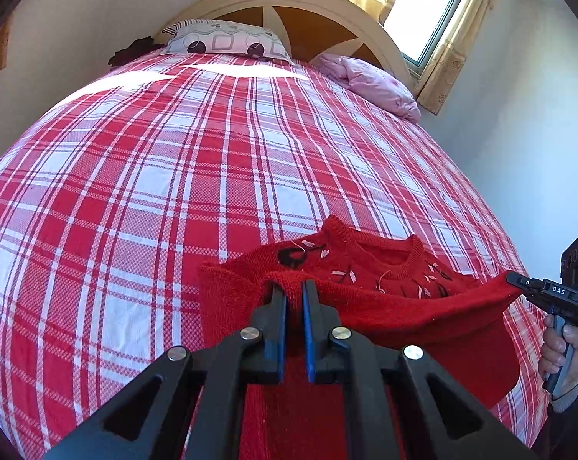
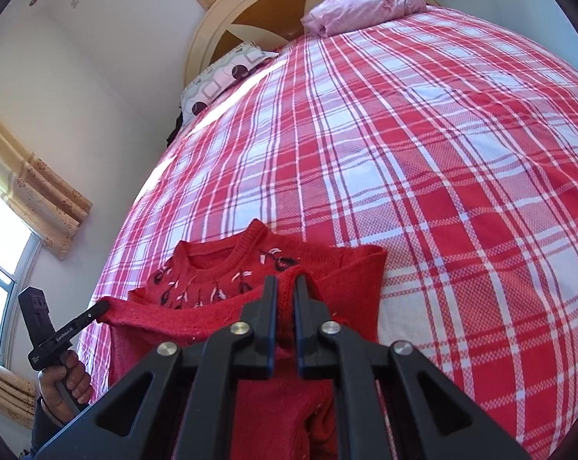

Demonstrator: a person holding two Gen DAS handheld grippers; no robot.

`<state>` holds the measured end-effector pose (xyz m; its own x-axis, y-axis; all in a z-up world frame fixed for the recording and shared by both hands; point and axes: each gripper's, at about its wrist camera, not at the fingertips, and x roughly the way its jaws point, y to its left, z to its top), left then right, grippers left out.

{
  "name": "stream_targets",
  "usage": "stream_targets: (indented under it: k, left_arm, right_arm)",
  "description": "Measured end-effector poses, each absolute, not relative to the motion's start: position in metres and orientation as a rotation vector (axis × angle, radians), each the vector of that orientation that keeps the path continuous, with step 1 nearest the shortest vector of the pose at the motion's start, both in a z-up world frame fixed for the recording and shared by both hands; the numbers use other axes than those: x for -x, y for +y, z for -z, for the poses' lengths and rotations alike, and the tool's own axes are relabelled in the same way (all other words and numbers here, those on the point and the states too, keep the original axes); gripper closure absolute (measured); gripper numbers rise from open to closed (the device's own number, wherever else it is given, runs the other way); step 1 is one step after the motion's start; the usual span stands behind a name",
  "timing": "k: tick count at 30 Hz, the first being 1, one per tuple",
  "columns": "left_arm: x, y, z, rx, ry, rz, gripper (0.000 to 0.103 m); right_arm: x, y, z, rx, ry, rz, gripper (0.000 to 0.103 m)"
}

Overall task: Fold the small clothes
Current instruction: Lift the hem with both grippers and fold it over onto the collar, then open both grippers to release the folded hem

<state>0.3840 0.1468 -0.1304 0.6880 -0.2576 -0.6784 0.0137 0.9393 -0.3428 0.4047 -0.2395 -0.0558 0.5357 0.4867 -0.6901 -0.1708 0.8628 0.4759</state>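
Big bed [image 1: 154,176] with a red plaid sheet, and the red knit sweater [image 1: 365,291] lies at its near edge, partly lifted. Left gripper [image 1: 294,291] and right gripper [image 2: 285,287] are each pinched onto the sweater's hem, stretching it between them.

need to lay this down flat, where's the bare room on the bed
The plaid sheet is bare from the red sweater up to the patterned pillow and pink quilt. It is crowded only at the near edge, where the left gripper and right gripper pinch the sweater.
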Motion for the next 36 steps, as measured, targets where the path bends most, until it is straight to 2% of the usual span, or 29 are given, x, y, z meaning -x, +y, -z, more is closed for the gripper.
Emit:
stream_targets:
  k: [19,22,23,24,25,27,28,29,33,36]
  left_arm:
    - [-0.434,0.154,0.151,0.327,0.845,0.14,0.094]
    - [-0.435,0.156,0.15,0.345,0.86,0.15,0.093]
    - [-0.434,0.156,0.148,0.34,0.863,0.149,0.093]
    - [-0.433,0.156,0.147,0.331,0.864,0.15,0.092]
    - [-0.432,0.156,0.145,0.315,0.865,0.148,0.089]
    - [-0.427,0.159,0.139,0.271,0.835,0.088,0.072]
    - [-0.426,0.163,0.135,0.264,0.816,0.057,0.049]
    - [-0.424,0.169,0.131,0.273,0.794,0.034,0.035]
    - [-0.408,0.173,0.122,0.281,0.761,0.042,0.035]
    - [-0.39,0.152,0.124,0.168,0.762,0.047,0.035]
  right_arm:
    - [-0.474,-0.226,0.095,-0.333,1.025,-0.324,0.093]
    - [-0.486,-0.231,0.096,-0.373,1.014,-0.307,0.088]
    - [-0.488,-0.235,0.095,-0.395,1.006,-0.299,0.083]
    - [-0.489,-0.237,0.094,-0.404,0.995,-0.294,0.074]
    - [-0.487,-0.24,0.09,-0.405,0.974,-0.284,0.07]
    - [-0.479,-0.241,0.083,-0.376,0.95,-0.285,0.067]
    - [-0.474,-0.241,0.08,-0.365,0.937,-0.289,0.065]
    - [-0.47,-0.241,0.077,-0.356,0.926,-0.292,0.06]
    - [-0.443,-0.229,0.066,-0.323,0.93,-0.381,0.059]
    - [-0.423,-0.204,0.067,-0.25,0.989,-0.467,0.059]
